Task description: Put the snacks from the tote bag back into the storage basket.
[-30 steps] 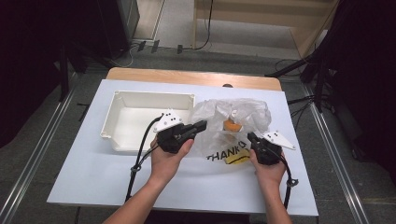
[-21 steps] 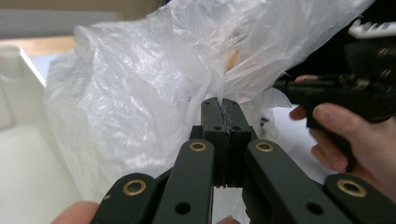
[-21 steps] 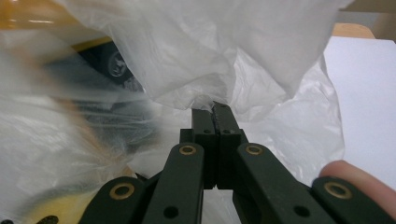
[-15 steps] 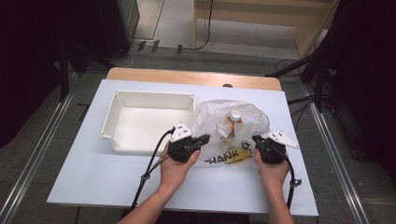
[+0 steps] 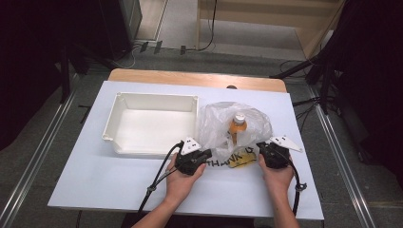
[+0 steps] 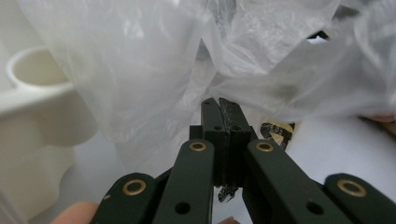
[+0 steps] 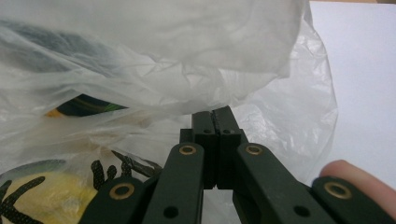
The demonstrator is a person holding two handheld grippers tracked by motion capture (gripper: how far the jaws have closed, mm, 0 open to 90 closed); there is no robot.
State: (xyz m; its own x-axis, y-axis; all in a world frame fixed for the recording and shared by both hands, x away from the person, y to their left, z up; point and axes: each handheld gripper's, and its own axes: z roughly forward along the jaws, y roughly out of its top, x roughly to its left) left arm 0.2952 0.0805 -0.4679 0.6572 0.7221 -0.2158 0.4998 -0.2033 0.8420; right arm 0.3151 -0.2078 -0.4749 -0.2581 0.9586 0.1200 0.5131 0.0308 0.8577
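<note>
Plastic bag [image 5: 228, 128] lies on the white table [image 5: 95, 180], right of centre, just beside the right wall of the white bin [image 5: 152, 124]. Its printed lettering faces the near edge. Inside it, 1 bottle [image 5: 238, 127] with orange contents and a pale cap, standing roughly upright, and something yellow [image 5: 241, 160] low at the near side.

Left gripper [image 5: 202, 156] sits at the bag's near-left edge. In the left gripper view its jaws are pressed together with a fold of film pinched between them [image 6: 223, 114]. Right gripper [image 5: 264, 148] sits at the near-right edge; in the right gripper view the jaws are likewise closed flat, film caught at the tips [image 7: 215, 116]. So 2 holds, 1 on each side of the near edge.

Handling, judged from the pictures:
- Film is thin, soft, translucent, crumpled. No stiffness; it will drape and stretch rather than hold shape.
- Slippery: a thin pinch may slide out under load. A bunched, doubled fold should grip better than a single layer.
- The bag itself is light; what weight there is comes from the bottle, which can roll or tip once the film moves.
- Best holds look like the 2 near edges or handle loops, well apart, so that the mouth opens between them.
- Tear risk if both sides are pulled hard apart.
</note>
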